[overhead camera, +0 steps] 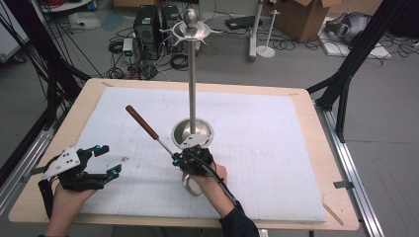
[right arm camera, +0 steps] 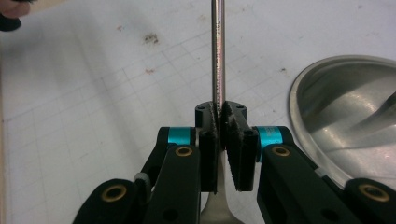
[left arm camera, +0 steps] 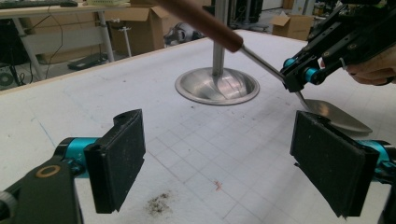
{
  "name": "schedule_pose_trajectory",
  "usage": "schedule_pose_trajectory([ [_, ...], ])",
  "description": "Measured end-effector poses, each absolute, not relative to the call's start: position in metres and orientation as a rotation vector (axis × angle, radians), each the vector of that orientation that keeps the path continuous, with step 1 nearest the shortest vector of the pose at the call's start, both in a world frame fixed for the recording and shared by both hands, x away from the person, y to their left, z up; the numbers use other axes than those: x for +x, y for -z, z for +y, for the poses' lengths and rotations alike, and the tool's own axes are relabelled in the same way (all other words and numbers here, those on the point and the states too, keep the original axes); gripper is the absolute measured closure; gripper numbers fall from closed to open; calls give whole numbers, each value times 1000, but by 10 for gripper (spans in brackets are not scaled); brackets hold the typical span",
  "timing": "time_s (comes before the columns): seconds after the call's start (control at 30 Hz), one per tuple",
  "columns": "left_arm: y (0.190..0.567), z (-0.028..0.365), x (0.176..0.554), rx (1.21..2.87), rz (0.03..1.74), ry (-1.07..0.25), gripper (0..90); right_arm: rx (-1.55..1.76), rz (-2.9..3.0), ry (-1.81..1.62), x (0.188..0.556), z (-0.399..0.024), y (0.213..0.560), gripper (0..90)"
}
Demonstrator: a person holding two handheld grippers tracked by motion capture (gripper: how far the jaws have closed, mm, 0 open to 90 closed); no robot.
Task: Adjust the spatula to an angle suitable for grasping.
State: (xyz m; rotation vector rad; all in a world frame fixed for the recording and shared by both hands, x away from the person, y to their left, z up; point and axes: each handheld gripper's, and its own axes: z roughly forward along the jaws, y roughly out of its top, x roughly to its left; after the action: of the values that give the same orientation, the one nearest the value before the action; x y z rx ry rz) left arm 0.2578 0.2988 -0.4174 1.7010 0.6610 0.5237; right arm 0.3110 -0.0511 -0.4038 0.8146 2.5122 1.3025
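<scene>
The right hand-held gripper is clamped tight on the thin metal shaft of a spatula, near the middle of the desk toward its near edge. The spatula's wooden handle slants up toward the far left corner, and its blade lies beneath the hand. Just beyond stands a tall metal stand with a dish base. The left hand-held gripper hovers by the near left corner, jaws wide and empty.
</scene>
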Motion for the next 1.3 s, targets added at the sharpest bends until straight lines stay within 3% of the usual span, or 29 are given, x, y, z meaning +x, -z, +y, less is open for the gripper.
schedule_pose_trajectory([
  [1.3, 418, 297, 259, 1704, 657, -520, 185, 717, 2317, -1536, 289, -79, 366, 843],
])
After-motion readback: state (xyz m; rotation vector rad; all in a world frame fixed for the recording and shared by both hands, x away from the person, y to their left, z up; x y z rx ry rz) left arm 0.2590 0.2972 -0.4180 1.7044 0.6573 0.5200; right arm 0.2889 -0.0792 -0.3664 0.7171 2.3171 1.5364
